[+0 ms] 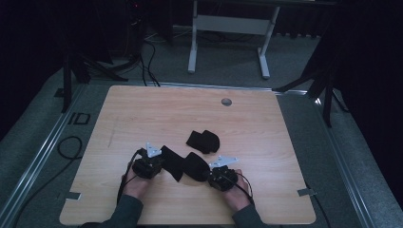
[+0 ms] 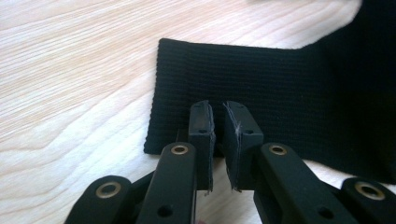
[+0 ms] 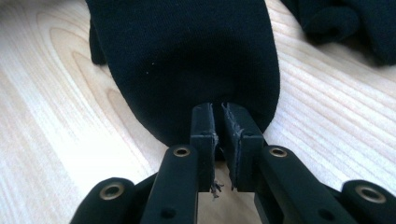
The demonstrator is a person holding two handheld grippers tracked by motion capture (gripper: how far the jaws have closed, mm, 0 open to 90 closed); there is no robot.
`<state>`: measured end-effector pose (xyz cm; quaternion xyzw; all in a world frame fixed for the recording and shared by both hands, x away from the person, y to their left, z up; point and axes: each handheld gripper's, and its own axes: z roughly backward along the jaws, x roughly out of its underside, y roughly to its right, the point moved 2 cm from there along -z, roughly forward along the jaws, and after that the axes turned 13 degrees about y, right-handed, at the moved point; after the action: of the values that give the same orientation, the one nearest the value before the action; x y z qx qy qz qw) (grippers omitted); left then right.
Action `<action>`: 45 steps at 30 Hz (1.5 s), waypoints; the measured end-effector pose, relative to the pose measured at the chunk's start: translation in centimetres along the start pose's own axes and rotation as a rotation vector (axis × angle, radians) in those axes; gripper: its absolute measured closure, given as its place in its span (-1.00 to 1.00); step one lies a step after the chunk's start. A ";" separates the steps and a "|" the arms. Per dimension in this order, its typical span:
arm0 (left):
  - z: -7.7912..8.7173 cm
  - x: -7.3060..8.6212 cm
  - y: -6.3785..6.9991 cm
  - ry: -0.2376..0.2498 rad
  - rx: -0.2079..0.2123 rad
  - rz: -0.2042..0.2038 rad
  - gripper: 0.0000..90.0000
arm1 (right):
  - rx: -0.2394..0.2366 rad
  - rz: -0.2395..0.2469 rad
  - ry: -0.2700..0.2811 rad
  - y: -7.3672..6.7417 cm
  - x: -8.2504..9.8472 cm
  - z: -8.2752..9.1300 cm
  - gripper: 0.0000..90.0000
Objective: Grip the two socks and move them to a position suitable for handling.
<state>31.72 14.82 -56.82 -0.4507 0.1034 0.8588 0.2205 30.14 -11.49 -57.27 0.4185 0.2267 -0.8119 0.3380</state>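
Note:
A long black sock (image 1: 183,164) lies flat on the wooden table (image 1: 142,109) between my two grippers. In the left gripper view its ribbed cuff (image 2: 261,88) lies just under and beyond the jaws. My left gripper (image 2: 218,109) (image 1: 163,159) hovers at the cuff's near edge, its pads a narrow slit apart and not pressing on the fabric. The sock's rounded toe (image 3: 187,51) reaches in between the jaws of my right gripper (image 3: 218,109) (image 1: 207,171), which is shut on it.
A second black sock (image 1: 203,141), folded into a bundle, lies just beyond the first one; it appears in the right gripper view's upper right corner (image 3: 345,23). A grey cable hole (image 1: 226,101) sits near the table's far edge. Table legs and cables stand on the floor behind.

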 end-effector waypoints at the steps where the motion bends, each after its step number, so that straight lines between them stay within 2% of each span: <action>1: 0.0 0.0 -0.1 0.002 -0.006 0.008 0.82 | -0.003 -0.002 -0.003 0.0 0.0 0.1 0.82; 7: 0.1 0.0 -0.8 0.003 -0.047 0.010 0.79 | -0.031 0.010 -0.026 0.1 0.2 0.5 0.81; 13: 0.1 0.1 -1.3 -0.005 -0.077 0.020 0.78 | -0.053 0.048 -0.059 0.2 0.3 1.2 0.81; 20: 0.4 0.1 -1.7 0.004 -0.110 0.034 0.78 | -0.066 0.046 -0.080 0.9 0.5 1.9 0.81; 22: 0.6 -0.2 -1.4 0.039 -0.080 0.046 0.78 | -0.064 0.045 -0.082 1.1 0.5 2.0 0.81; 25: 1.0 -0.7 -0.1 0.090 0.008 0.046 0.78 | -0.067 0.039 -0.079 1.2 0.6 2.0 0.80; 28: 0.9 -0.8 1.7 0.097 0.082 0.017 0.78 | -0.067 0.036 -0.077 1.2 0.5 1.9 0.80; 30: 0.6 -0.6 2.9 0.084 0.124 0.007 0.78 | -0.066 0.035 -0.077 1.2 0.5 1.9 0.80; 33: 0.2 -0.1 4.2 0.042 0.145 -0.026 0.79 | -0.067 0.035 -0.079 1.2 0.5 1.9 0.80; 35: 0.0 0.2 4.6 0.013 0.150 -0.045 0.80 | -0.066 0.035 -0.081 1.2 0.5 1.9 0.80; 43: 0.5 0.5 4.8 -0.001 0.183 -0.074 0.82 | -0.048 0.021 -0.100 1.7 0.6 2.5 0.76; 45: 0.6 0.6 4.8 0.004 0.194 -0.073 0.80 | -0.067 -0.008 -0.083 1.9 0.2 2.8 0.67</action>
<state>28.75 10.94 -57.06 -0.4323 0.1699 0.8354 0.2937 29.95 -14.65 -56.09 0.3721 0.2414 -0.8219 0.3575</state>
